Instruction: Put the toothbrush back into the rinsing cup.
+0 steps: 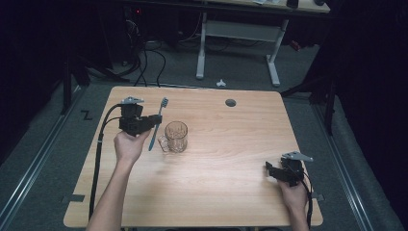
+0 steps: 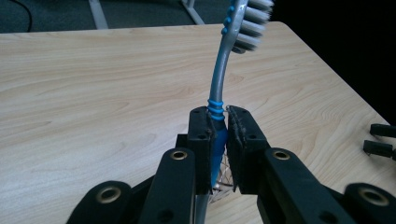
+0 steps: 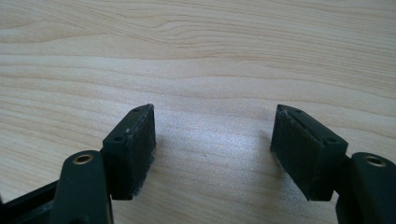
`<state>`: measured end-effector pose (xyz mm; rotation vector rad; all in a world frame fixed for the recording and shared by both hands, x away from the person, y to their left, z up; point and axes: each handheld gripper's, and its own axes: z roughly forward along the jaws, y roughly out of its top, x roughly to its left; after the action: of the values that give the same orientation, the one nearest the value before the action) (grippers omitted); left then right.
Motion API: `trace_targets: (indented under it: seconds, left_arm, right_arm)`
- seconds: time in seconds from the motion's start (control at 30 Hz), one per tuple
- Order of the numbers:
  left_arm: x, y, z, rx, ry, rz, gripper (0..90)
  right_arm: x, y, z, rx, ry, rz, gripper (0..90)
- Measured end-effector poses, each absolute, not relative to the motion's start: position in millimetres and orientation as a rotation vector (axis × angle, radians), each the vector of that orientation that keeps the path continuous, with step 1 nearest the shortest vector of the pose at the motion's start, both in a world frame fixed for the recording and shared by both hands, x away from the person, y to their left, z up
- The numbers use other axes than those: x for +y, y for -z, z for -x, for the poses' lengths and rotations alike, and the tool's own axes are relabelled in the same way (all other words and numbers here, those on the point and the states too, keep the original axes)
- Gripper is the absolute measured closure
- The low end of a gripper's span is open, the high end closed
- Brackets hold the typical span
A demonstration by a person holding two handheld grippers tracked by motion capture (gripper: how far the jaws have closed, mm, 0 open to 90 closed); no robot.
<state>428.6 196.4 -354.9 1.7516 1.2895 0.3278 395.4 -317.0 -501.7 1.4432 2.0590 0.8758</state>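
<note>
A clear glass mug with a side handle (image 1: 176, 136) stands upright on the light wooden bench (image 1: 226, 168), left of its middle; it looks empty, with the wood grain showing through its wall. Its handle faces the left side of the bench.

Just left of the mug, the left gripper (image 1: 155, 121) holds a silver-grey toothbrush with blue grip bands and white bristles (image 1: 158, 122). In the high view the brush's long axis runs nearly away from the person, leaning a little to the right, bristle head at the far end and the handle's tail down near the mug's handle; whether the tail touches the mug or the bench cannot be told. In the left gripper view the toothbrush (image 2: 223, 70) rises from between the black fingers (image 2: 201, 140), which are clenched on its blue-ribbed grip section, and curves up to the bristle head at the top edge, bristles facing right in that view. A bit of the glass mug shows below the fingers.

The right gripper (image 1: 270, 169) rests near the bench's right front corner, well apart from the mug and brush. In the right gripper view its fingers (image 3: 135, 149) are released and spread wide, bare wood between them.
</note>
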Motion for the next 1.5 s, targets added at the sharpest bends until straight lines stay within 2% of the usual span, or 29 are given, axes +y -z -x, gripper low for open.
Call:
trace_targets:
  seconds: [0.73,1.5]
  left_arm:
    - [168,347,-453,1.215,-0.337,-1.767,80.0]
    - [171,360,-459,1.195,-0.363,-1.709,79.9]
  right_arm:
    - [-317,502,-395,2.060,-0.878,-1.445,30.9]
    - [-317,502,-395,2.060,-0.879,-1.444,30.9]
